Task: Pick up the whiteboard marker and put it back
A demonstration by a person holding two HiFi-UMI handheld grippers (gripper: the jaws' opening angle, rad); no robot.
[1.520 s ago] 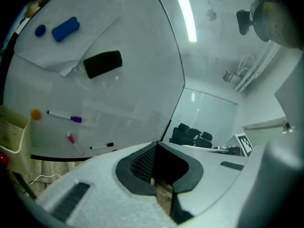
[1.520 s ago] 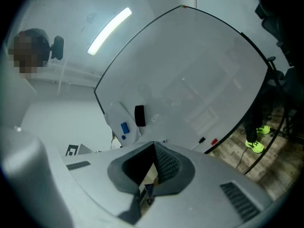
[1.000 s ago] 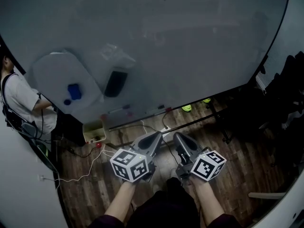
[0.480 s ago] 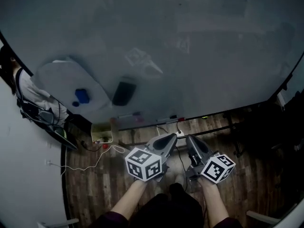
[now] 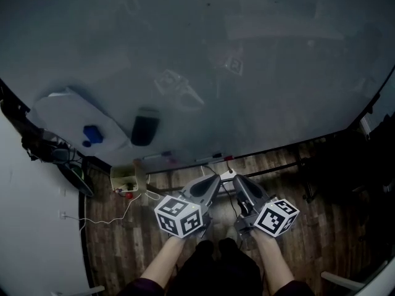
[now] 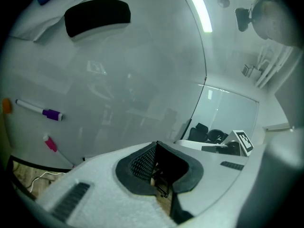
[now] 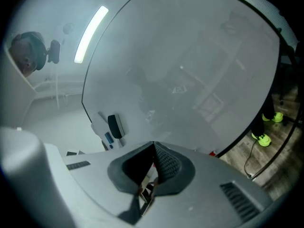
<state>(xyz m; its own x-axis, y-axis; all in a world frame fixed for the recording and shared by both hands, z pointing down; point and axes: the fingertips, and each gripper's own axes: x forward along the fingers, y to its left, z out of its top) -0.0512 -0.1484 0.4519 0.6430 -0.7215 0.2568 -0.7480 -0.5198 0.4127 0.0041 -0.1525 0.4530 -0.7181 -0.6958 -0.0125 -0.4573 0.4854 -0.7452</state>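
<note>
Start with left gripper (image 5: pixel 213 180) and right gripper (image 5: pixel 237 180) jaws pressed together, empty. Spread the left jaws, reach the whiteboard marker (image 5: pixel 155 157) along the whiteboard's (image 5: pixel 247 73) bottom edge, leftward, and pinch mid-barrel squarely.

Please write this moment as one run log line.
left tool: shut, empty | right tool: shut, empty | whiteboard marker: low on whiteboard, untouched | phase: pick not yet begun

Eraser (image 5: pixel 144 130) on whiteboard (image 5: pixel 259 73), marker (image 5: pixel 155 156) below.
</note>
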